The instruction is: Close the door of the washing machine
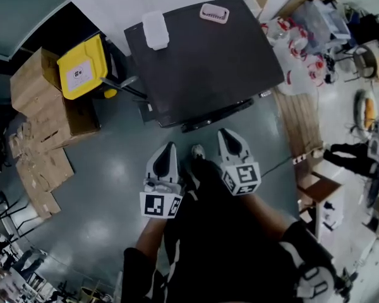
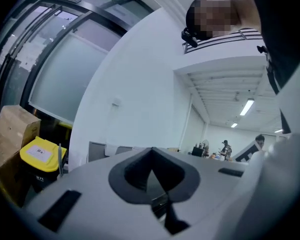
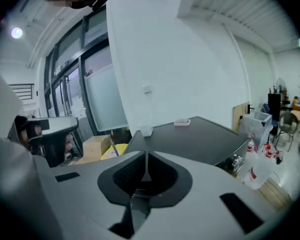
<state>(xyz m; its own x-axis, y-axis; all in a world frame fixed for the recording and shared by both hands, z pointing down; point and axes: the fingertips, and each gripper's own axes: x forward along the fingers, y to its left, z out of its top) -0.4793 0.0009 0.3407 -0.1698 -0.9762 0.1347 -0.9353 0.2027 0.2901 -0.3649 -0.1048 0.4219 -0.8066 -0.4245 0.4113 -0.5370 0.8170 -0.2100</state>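
Here, from above, the left gripper (image 1: 170,147) and the right gripper (image 1: 225,134) hang side by side at the lower centre of the frame. Both point toward the washing machine (image 1: 202,62), whose dark top fills the upper centre. Each gripper's own view shows its jaws pressed together with nothing between them. The machine's front edge runs just above the gripper tips in the picture, not touching them (the door itself cannot be made out from this angle). On the machine's top sit a white box (image 1: 155,29) near the back left corner and a small pink tray (image 1: 214,12) at the back edge. A yellow-lidded bin (image 1: 82,68) and cardboard boxes (image 1: 47,106) stand at the left, and bottles with red markings (image 1: 300,49) cluster at the upper right.
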